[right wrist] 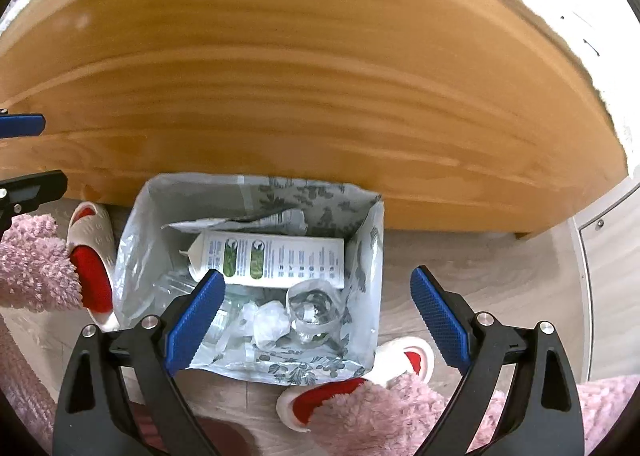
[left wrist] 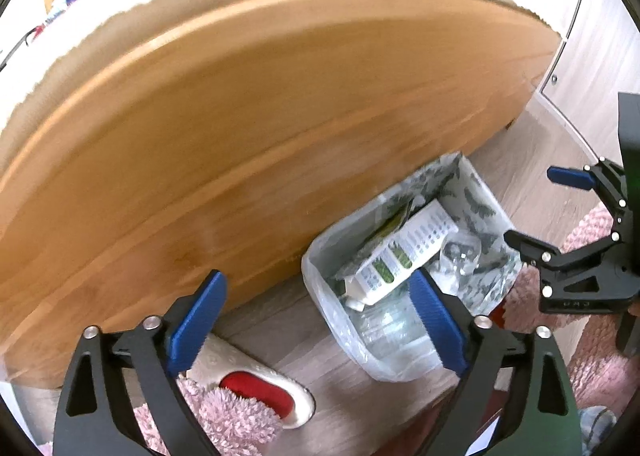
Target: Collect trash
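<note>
A trash bin lined with a leaf-print plastic bag [right wrist: 360, 215] stands on the floor against the wooden table; it also shows in the left wrist view [left wrist: 480, 191]. Inside lie a white carton [right wrist: 280, 258], a clear plastic cup [right wrist: 312, 308], crumpled white paper [right wrist: 268, 320] and a clear bottle [left wrist: 388, 328]. My right gripper [right wrist: 318, 320] is open and empty above the bin's near side. My left gripper [left wrist: 318, 320] is open and empty, above the bin's left edge. The right gripper also shows in the left wrist view [left wrist: 536, 207], open.
The round wooden table [left wrist: 280, 115] fills the upper part of both views. The person's feet in pink fluffy trousers and red-and-white slippers [right wrist: 92, 256] [right wrist: 400, 368] stand on both sides of the bin. A white cabinet [left wrist: 592, 35] is at the right.
</note>
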Action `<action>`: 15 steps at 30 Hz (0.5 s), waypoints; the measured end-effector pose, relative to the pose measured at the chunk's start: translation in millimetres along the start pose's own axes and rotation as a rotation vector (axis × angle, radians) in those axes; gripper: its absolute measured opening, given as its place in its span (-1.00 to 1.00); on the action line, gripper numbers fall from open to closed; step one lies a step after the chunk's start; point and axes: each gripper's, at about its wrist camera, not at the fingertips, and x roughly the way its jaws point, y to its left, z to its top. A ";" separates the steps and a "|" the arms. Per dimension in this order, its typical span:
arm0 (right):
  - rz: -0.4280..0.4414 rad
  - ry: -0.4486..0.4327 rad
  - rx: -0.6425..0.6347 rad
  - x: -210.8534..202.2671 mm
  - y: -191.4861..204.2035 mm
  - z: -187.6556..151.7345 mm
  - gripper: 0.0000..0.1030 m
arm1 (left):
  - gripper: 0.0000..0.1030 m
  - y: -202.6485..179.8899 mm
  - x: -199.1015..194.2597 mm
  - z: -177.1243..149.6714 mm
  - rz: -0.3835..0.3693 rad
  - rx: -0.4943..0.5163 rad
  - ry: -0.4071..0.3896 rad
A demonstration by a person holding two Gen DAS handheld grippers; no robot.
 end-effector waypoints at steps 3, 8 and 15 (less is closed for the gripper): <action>0.006 -0.027 0.010 -8.0 -2.3 -0.3 0.74 | 0.85 0.7 -7.3 1.9 0.002 -0.011 -0.040; 0.010 -0.082 0.040 -25.2 -8.6 -0.1 0.78 | 0.85 3.2 -20.9 3.0 0.000 -0.038 -0.102; 0.018 -0.156 0.079 -48.2 -16.2 3.1 0.84 | 0.85 9.3 -47.9 5.4 0.001 -0.088 -0.196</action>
